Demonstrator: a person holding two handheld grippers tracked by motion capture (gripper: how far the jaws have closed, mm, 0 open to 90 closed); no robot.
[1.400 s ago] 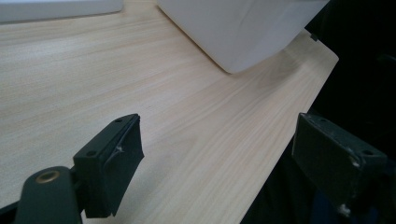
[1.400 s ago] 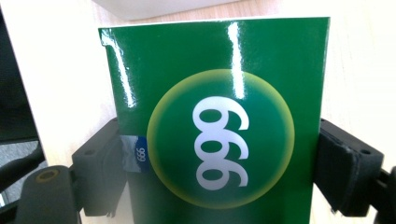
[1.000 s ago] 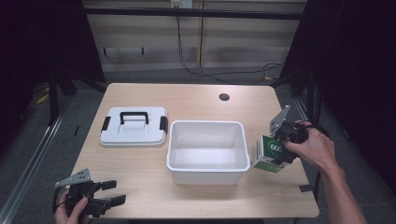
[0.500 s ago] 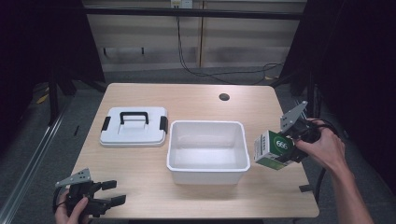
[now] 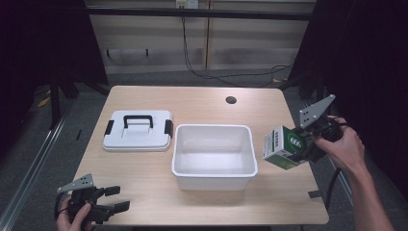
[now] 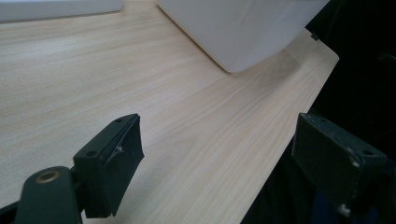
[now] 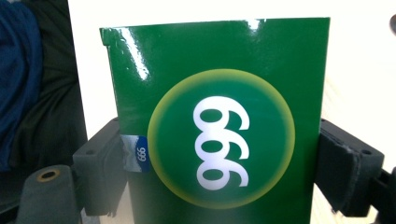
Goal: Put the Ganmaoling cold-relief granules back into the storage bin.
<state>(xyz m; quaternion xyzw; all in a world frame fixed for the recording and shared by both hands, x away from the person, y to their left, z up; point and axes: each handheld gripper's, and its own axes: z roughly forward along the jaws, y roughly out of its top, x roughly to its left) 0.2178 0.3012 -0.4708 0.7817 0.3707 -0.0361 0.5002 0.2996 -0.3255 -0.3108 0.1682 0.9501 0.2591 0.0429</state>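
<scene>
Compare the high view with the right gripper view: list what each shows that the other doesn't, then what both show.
High view alone: the lid lying flat left of the open white bin, the left gripper open at the table's near left corner, and the right gripper beyond the bin's right side.

Right gripper view alone: a small blue label at the box's left edge.

Both: the green box with its white 999 mark, clamped between the jaws.
</scene>
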